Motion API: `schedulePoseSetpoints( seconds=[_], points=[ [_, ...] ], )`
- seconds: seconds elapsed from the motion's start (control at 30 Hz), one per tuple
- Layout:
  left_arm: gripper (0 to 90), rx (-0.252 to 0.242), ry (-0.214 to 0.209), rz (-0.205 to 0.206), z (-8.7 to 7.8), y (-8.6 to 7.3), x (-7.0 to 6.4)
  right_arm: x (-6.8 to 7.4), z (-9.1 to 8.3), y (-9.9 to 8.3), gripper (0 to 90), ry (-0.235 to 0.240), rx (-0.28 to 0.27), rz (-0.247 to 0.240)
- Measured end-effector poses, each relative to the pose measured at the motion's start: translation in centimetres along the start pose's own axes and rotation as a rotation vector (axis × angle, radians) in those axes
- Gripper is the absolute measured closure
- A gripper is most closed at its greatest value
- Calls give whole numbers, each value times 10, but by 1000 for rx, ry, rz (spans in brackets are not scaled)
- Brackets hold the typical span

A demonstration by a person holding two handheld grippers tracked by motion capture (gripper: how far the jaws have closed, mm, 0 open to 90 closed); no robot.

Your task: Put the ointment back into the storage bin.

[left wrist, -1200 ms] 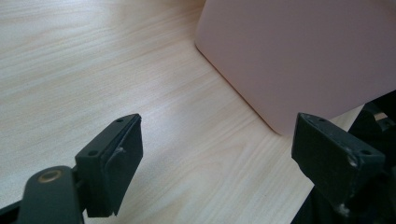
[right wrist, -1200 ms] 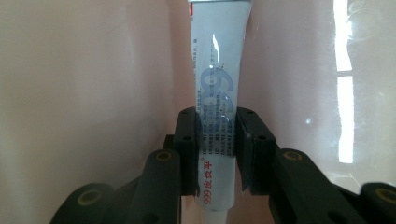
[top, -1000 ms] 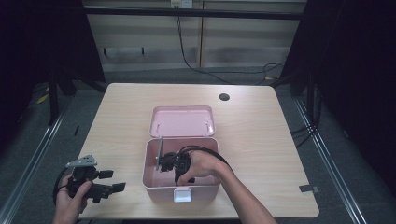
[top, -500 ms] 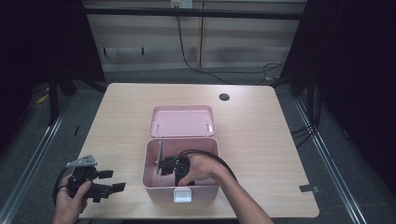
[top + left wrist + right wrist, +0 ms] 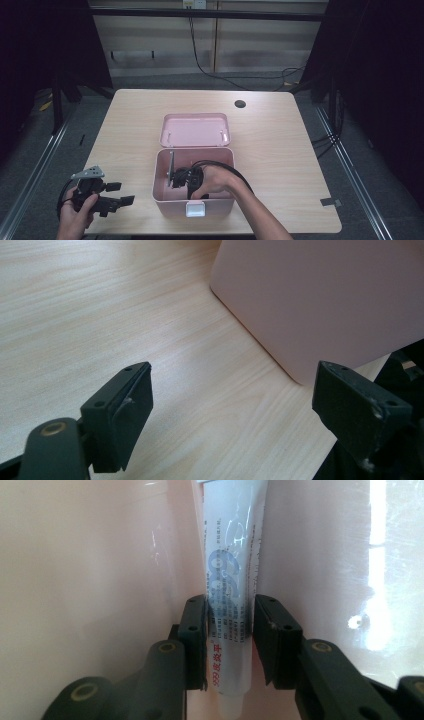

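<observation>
Slightly nearer the pink box's (image 5: 193,205) front wall than before, the right tool (image 5: 230,645) clamps a white tube (image 5: 231,580); at 9 o'clock, the left tool (image 5: 230,410) gapes wide over the counter (image 5: 280,135).

Box (image 5: 195,202): pale pink all over, plain, no pattern; inside walls same pink w/ bright glare patches. Lid (image 5: 195,130): same pink. Latch (image 5: 195,209) on front: white.

Tube (image 5: 232,580): white/silvery, blue logo mid-body, small dark print in lines, red characters nr the cap end; cap whitish.

Right gripper (image 5: 230,640): black jaws, brass-coloured screw heads. Left gripper (image 5: 235,410): black too, scuffed pale at pad edges; grey plate on top in high view.

Table (image 5: 280,145): light wood grain, fine streaks; one dark round hole (image 5: 240,104) nr far edge.
</observation>
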State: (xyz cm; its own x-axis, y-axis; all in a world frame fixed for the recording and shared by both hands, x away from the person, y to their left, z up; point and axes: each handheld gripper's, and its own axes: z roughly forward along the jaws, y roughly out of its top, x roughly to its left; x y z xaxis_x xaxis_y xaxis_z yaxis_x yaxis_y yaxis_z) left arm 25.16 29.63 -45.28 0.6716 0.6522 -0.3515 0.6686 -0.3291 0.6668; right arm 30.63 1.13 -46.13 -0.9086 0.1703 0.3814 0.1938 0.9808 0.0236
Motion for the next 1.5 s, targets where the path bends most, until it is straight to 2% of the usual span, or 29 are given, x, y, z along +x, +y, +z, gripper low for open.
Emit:
schedulePoseSetpoints(
  seconds=[0.17, 0.2, 0.43, 0.57, 0.63, 0.67, 0.9, 1.2, 1.5],
  points=[
    [166, 2, 0, 1, 0, 0, 0, 1, -3, -1, 649, -3, -14, -5],
    [166, 1, 0, 0, 0, 0, 0, 2, -5, 0, 641, -10, -22, 14],
    [166, 0, 1, 0, 0, 0, 0, 5, -11, -2, 602, -30, -47, 20],
    [166, 1, 0, 0, 0, 0, 0, 8, -21, -6, 598, -40, -58, 13],
    [166, 1, 0, -1, 0, 0, 0, 9, -26, -8, 598, -40, -67, 20],
    [166, 0, 0, 0, 0, 0, 0, 8, -29, -11, 595, -43, -88, 25],
    [166, 5, 1, 2, 0, 0, 0, 9, -40, -20, 579, -53, -111, 40],
    [166, 1, 1, -1, 0, 0, 0, 16, -61, -30, 575, -95, -174, 56],
    [166, 5, 2, 2, 0, 0, 0, 21, -76, -38, 561, -117, -191, 78]
  ],
)
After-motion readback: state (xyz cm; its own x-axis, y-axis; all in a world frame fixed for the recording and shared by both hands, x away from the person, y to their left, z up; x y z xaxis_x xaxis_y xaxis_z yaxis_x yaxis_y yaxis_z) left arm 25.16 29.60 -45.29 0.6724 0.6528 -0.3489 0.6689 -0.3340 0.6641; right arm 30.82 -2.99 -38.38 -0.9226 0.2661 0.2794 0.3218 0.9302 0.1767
